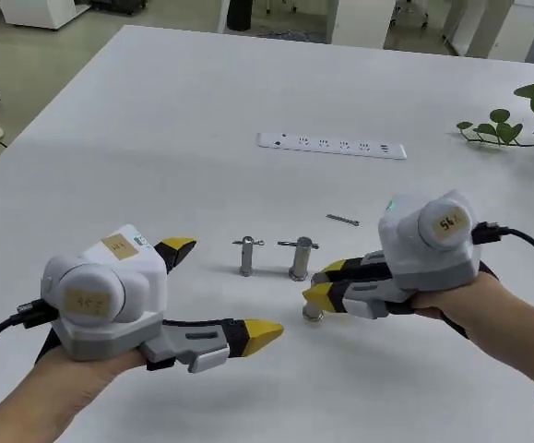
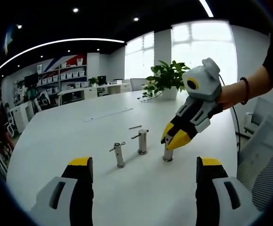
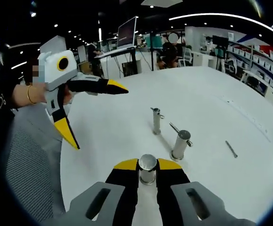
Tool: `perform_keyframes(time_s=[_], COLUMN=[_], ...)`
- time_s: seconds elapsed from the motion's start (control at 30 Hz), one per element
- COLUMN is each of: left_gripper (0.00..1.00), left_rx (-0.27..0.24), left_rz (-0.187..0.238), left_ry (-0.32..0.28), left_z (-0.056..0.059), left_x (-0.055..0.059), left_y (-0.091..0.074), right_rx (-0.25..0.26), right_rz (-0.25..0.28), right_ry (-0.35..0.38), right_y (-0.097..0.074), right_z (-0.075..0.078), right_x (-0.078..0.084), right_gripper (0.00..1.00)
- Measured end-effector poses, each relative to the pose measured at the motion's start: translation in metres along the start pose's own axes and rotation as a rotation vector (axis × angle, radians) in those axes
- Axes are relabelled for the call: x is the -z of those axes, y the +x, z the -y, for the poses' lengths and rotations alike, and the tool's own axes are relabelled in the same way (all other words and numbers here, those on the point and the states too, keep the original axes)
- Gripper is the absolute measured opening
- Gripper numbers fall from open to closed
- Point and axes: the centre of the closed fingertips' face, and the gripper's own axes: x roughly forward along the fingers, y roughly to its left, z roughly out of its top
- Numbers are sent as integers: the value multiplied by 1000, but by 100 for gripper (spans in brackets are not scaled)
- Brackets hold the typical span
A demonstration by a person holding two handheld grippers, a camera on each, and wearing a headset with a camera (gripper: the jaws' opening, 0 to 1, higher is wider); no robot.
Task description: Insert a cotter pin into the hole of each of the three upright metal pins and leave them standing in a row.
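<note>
So far, two metal pins (image 1: 246, 257) ahead of the right gripper (image 1: 320, 282) carry cotter pins (image 1: 248, 243). It clamps the third pin (image 3: 147, 172), with the loose cotter pin (image 1: 342, 220) lying beyond. The left gripper (image 2: 143, 162) gapes empty.

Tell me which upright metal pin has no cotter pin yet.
The rightmost pin, clamped in the right tool; the middle pin and leftmost pin each carry one.

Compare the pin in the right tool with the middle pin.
The middle pin carries a cotter pin through its top; the held pin shows none. The middle pin stands free; the held pin is clamped between the jaws of the right tool. Both are upright, silvery, on the white table.
</note>
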Motion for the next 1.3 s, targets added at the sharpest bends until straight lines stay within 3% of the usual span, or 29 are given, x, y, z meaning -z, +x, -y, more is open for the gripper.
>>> perform_keyframes(time_s=[0.5, 0.93, 1.17, 1.3], left_gripper=[90, 89, 89, 84], left_rx=[3, -9, -13, -19], left_rz=[-16, 7, 16, 20], left_ry=[-1, 1, -11, 0], left_z=[1, -2, -4, -5], left_x=[4, 0, -1, -2], left_y=[0, -2, -3, -4], right_rx=[-57, -81, -84, -92], right_rz=[1, -1, -6, -3], right_ry=[-55, -110, -69, -59], right_y=[17, 20, 21, 17], right_z=[-9, -14, -14, -19], right_x=[-3, 1, 3, 2], right_gripper=[8, 9, 13, 17])
